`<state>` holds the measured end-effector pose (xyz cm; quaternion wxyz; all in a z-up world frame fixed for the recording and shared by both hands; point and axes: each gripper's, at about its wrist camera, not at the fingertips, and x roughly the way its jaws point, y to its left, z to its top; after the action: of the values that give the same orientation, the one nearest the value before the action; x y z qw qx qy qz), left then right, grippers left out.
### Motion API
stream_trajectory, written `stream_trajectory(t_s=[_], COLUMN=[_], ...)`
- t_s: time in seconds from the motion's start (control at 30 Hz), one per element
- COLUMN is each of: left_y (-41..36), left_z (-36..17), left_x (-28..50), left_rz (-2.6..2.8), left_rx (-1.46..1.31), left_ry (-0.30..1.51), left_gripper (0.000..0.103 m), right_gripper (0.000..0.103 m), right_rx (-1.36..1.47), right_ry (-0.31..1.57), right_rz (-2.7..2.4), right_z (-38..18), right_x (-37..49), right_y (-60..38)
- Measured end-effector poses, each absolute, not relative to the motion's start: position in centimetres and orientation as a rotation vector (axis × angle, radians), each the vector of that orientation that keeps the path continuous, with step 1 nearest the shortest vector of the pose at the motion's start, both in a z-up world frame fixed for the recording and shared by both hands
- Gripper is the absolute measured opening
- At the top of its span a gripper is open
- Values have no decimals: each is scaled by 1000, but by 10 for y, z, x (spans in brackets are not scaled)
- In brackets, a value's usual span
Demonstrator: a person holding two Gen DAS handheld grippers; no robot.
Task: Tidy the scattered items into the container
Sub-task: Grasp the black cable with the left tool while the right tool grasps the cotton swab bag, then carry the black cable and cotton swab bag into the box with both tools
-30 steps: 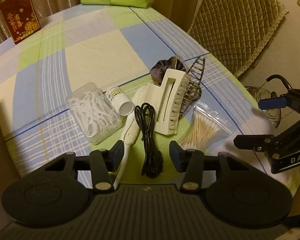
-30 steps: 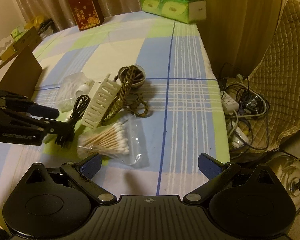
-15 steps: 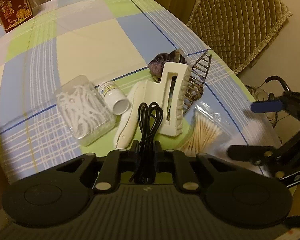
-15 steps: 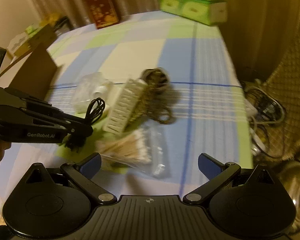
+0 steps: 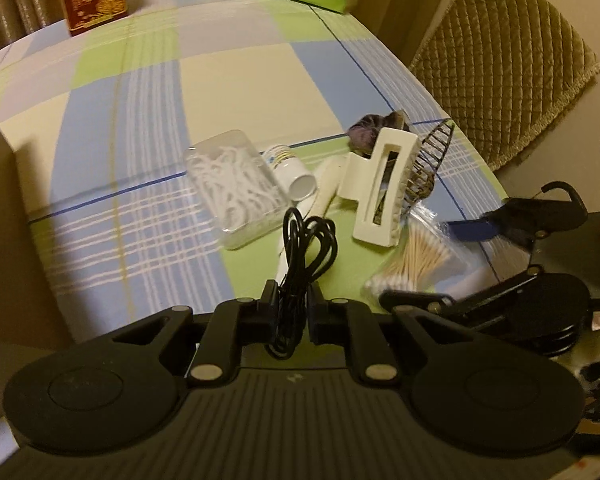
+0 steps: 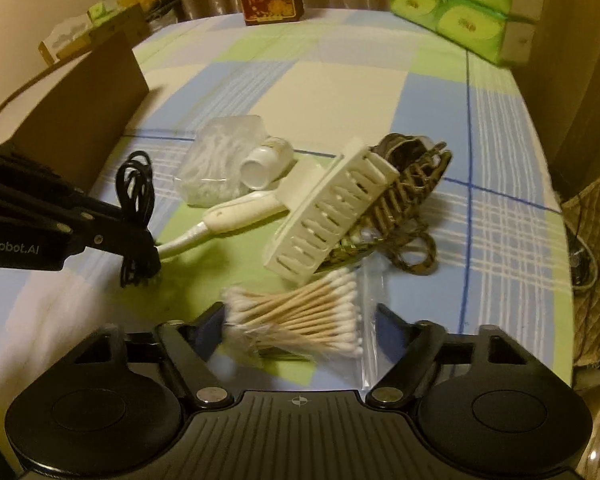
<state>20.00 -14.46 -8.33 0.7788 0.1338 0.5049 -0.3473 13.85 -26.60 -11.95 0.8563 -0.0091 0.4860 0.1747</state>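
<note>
Left gripper (image 5: 292, 306): fingers pinching the coiled black cable (image 5: 306, 248), loops standing up past the tips, clear of the worktop (image 5: 148, 128). Right gripper (image 6: 298, 330): fingers closing around the bagged cotton swabs (image 6: 300, 314); the bundle sits between them, pads not yet clearly pressing. Key relation: the swabs' long axis runs across the finger gap, nearly tip to tip, so the fingers likely meet the bundle's ends and the slack bag, not its flanks; slip risk. Just beyond lie the white hair claw (image 6: 330, 214), brown claw (image 6: 404, 204), white handled tool (image 6: 228, 220), small bottle (image 6: 266, 164) and floss-pick box (image 6: 220, 152). The cardboard box (image 6: 76, 116) at the left edge, probably the container, is nearer the left hand.
</note>
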Motion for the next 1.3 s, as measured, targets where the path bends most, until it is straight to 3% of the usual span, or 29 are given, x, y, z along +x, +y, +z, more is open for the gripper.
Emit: stream_trajectory(t_s=[0.57,1.3], left_y=[-87,101], left_z=[-50,38], left_x=[187,207], left_rz=[-751,-497], left_rx=[226,70], left_ry=[1046,845], left_gripper=[11,11], right_gripper=[66,66], right_rx=[3,-72], right_ry=[978,724], right_rz=[353,715], right_z=[-65,11], right_x=[112,137], right_y=[-242,-46])
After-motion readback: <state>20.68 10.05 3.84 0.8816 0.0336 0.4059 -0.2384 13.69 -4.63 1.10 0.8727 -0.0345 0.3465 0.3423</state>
